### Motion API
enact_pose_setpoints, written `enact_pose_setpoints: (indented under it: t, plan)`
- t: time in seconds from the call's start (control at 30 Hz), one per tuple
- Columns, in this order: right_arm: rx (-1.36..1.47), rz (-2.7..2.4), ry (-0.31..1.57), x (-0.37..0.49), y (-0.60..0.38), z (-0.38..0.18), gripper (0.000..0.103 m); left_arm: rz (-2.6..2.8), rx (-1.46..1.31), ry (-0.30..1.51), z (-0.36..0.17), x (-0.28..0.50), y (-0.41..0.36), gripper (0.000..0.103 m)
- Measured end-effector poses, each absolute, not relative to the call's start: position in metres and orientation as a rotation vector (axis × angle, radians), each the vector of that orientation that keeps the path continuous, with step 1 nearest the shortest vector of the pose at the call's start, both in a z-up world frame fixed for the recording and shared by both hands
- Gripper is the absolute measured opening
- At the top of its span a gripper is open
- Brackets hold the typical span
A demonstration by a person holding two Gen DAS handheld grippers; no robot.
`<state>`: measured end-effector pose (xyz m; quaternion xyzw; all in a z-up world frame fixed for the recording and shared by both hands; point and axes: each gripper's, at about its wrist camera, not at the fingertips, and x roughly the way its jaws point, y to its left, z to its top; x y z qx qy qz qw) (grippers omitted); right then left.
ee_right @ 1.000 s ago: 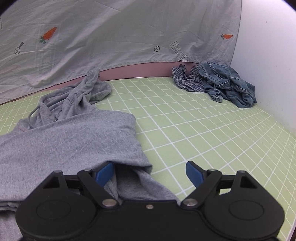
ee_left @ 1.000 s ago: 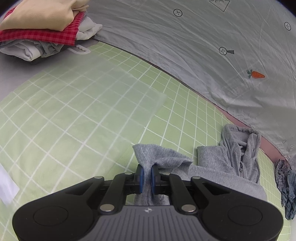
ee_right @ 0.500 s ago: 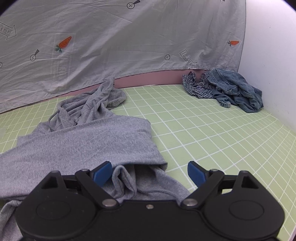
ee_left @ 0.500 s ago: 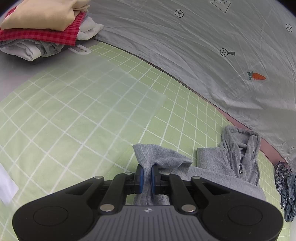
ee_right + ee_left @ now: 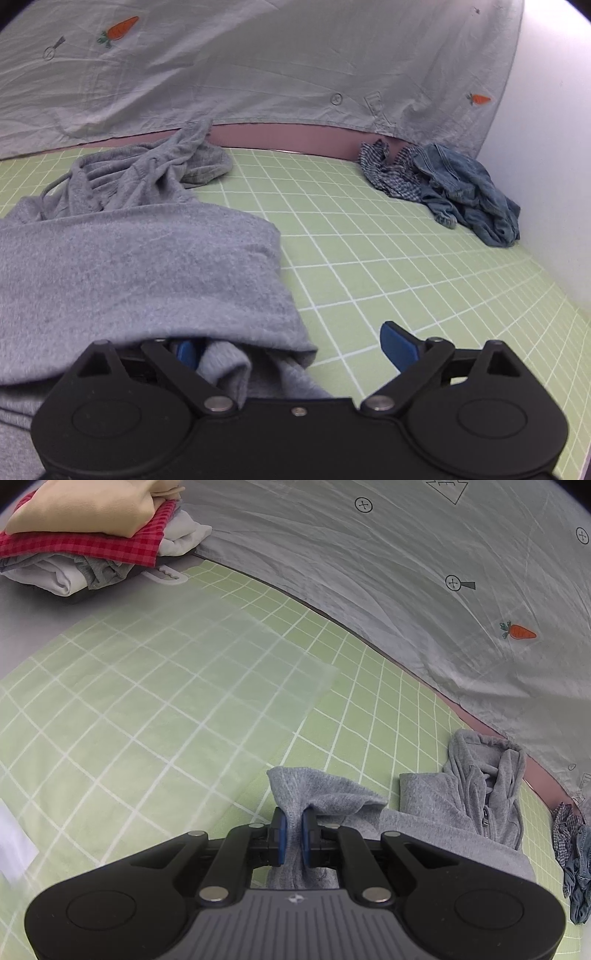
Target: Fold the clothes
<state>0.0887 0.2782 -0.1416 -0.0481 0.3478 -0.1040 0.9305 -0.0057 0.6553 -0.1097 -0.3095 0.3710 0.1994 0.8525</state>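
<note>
Grey hoodie (image 5: 454, 812) | ran rightward from left gripper (image 5: 292, 832), clamped on cuff | right gripper (image 5: 291, 349) spread wide over hem

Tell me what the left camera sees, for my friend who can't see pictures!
The left gripper is shut on a bunched bit of a grey hoodie lying on a green checked mat. A pile of folded clothes sits far off at the top left, and a grey sheet with a carrot on it hangs behind.
</note>
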Motion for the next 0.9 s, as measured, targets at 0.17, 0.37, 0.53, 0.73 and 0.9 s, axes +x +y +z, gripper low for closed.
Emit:
enact_pose_setpoints:
  t: [0.17, 0.37, 0.53, 0.73, 0.9]
  plan:
    - [0.051, -0.218, 0.759, 0.082, 0.253, -0.144, 0.099, 0.419, -0.654, 0.774, -0.106, -0.004, 0.653, 0.009]
    - [0.129, -0.230, 0.791, 0.074, 0.236, -0.139, 0.099, 0.401, -0.682, 0.754, -0.099, -0.003, 0.645, 0.009]
    - [0.129, -0.231, 0.801, 0.068, 0.225, -0.133, 0.099, 0.344, -0.715, 0.740, -0.092, 0.003, 0.623, 0.009]
    - [0.155, -0.251, 0.796, 0.066, 0.198, -0.124, 0.099, 0.232, -0.776, 0.740, -0.084, 0.018, 0.580, 0.009]
    - [0.189, -0.275, 0.799, 0.064, 0.168, -0.122, 0.099, 0.098, -0.858, 0.722, -0.074, 0.036, 0.538, 0.009]
